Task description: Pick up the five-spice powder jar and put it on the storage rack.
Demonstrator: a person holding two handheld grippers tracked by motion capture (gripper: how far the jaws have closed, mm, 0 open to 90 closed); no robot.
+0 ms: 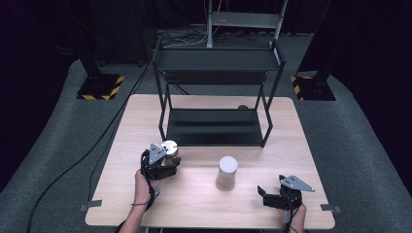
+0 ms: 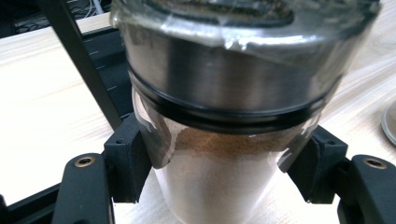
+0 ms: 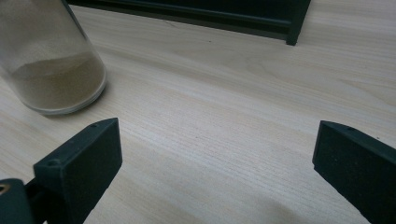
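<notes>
A clear jar with a metal lid and brown powder inside sits between the jaws of my left gripper, just in front of the black rack. In the left gripper view the jar is very close, and both pads press its glass sides, so my left gripper is shut on it. A second jar with a white lid stands upright mid-table. My right gripper hovers open near the front right edge. In the right gripper view the second jar stands to the upper left, apart from the gripper.
A black two-level rack stands on the far half of the wooden table; its lower shelf is bare and its base rail crosses the right gripper view. A small dark round object lies behind the rack.
</notes>
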